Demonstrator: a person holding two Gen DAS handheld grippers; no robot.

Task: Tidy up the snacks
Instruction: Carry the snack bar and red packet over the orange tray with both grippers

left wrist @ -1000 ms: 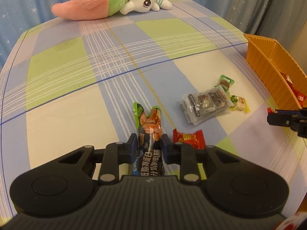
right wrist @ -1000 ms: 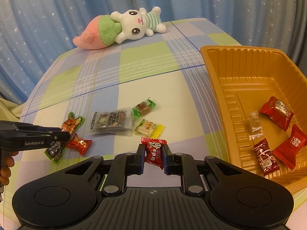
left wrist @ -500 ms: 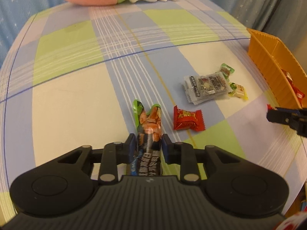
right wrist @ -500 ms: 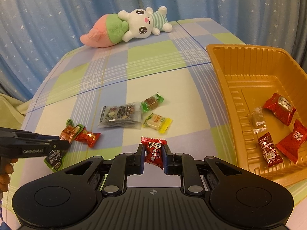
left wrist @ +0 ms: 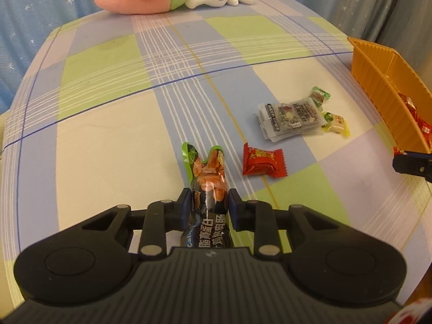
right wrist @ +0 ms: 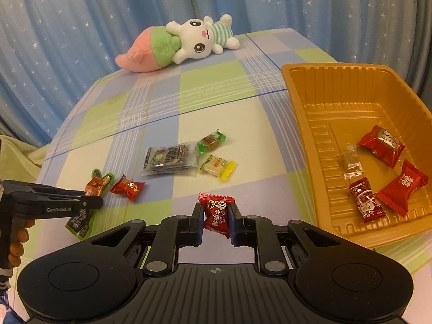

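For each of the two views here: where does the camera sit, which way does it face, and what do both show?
Left wrist: on the left gripper, looking down across the checked tablecloth; its fingers pinch a dark sausage packet.
Right wrist: on the right gripper, facing the ribbed orange plastic tray; its fingers pinch a red candy; a hand shows.
Shared: the pink-and-white plush rabbit, tray, loose snacks.

left gripper [left wrist: 207, 205] clamped on long sausage packet [left wrist: 206, 186] above checked tablecloth [left wrist: 108, 135]
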